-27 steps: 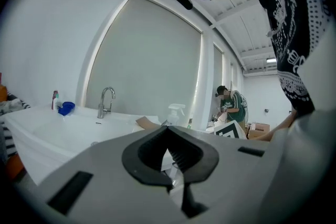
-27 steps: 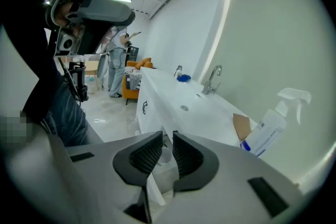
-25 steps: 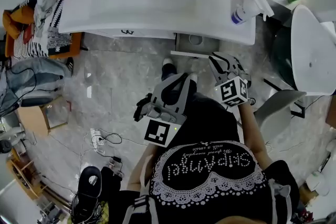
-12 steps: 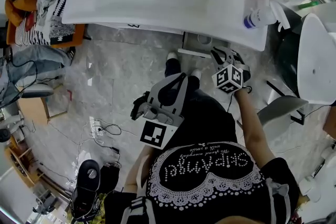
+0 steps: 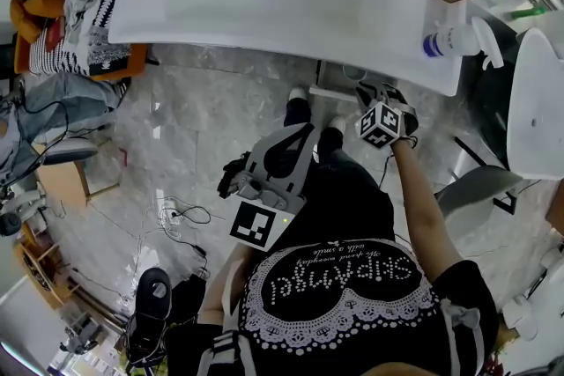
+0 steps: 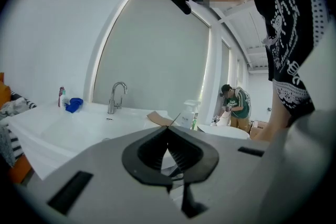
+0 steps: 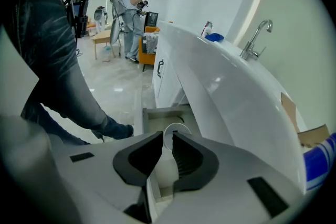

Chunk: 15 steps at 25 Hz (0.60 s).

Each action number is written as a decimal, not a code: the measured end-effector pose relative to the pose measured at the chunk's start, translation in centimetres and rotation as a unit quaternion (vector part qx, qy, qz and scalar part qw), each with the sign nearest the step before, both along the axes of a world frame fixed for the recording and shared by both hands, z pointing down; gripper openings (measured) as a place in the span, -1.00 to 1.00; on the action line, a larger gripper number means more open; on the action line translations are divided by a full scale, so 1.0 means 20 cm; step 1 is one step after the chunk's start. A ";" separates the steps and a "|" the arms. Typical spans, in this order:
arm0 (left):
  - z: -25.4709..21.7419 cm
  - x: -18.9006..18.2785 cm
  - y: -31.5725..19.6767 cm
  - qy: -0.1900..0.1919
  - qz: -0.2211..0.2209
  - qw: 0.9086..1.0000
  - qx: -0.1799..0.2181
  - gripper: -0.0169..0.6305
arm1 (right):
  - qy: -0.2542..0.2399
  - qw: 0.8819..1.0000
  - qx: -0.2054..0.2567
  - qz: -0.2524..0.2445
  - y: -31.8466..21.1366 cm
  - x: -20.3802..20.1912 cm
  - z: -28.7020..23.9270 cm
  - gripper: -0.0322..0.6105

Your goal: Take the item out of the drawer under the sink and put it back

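Close in, your left gripper (image 6: pixel 168 128) hangs in front of your legs, fingers closed on nothing. Out ahead, your right gripper (image 7: pixel 167 132) points steeply down, fingers clamped on the white cup (image 7: pixel 164 166). It's smooth and round, and its base is lost behind the fingers. The cup sits at the mouth of the open drawer (image 7: pixel 157 114), a narrow box tucked under the overhanging edge of the glossy white counter (image 7: pixel 226 92), so room is tight there. Beyond stands the curved chrome faucet (image 7: pixel 257 34).
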<state>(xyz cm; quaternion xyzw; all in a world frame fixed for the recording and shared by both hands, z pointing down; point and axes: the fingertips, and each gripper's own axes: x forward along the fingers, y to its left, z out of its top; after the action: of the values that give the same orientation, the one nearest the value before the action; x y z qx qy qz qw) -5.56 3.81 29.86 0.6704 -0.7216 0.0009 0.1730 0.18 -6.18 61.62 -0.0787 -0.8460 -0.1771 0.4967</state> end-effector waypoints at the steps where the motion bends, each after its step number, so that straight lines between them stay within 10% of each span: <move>1: 0.00 -0.02 0.00 -0.001 0.000 1.000 -0.002 -0.94 | 0.004 1.000 0.002 -0.001 0.00 -0.01 0.02 -0.69; 15: 0.04 -0.20 -0.02 0.009 -0.012 1.000 -0.023 -0.94 | 0.072 0.997 -0.001 -0.035 -0.01 -0.08 0.25 -0.69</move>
<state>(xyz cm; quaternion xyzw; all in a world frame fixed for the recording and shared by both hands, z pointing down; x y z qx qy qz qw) -9.62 3.49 30.66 0.6575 -0.7279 0.0094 0.1944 -1.47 -6.31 66.66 -0.1215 -0.8050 -0.1874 0.5496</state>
